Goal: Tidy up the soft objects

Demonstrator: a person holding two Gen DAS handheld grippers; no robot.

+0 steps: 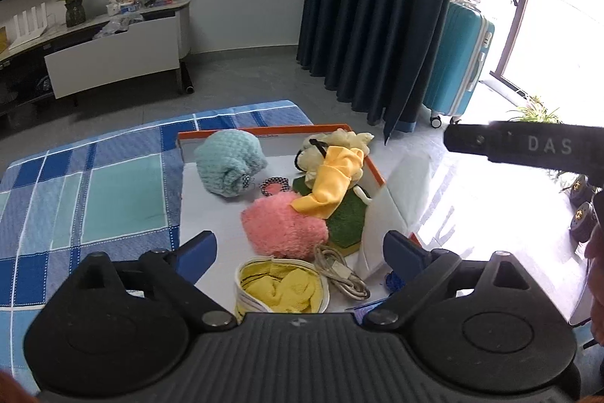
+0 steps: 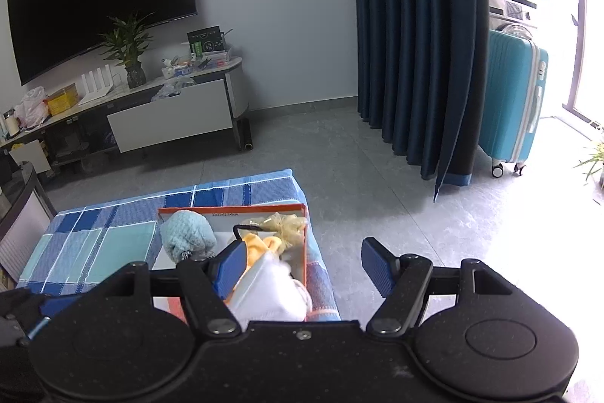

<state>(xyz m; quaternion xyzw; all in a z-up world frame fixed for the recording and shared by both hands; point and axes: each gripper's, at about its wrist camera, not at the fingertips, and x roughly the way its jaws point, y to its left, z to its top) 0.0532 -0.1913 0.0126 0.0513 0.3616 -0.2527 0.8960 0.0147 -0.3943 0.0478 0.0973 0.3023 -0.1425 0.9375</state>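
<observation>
Blue-padded fingers of left gripper and right gripper both wide, empty, above orange-rimmed tray.

"DAS" in raised letters on black bar

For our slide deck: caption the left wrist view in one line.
Open left claw hovers over pink plush, yellow cloth and blue knit on a white tray.

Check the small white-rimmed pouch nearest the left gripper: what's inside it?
Crumpled yellow cloth fills the white-rimmed pouch nearly to its opening. Anything beneath the cloth is covered, and the pouch's near side is hidden behind the left gripper body.
</observation>
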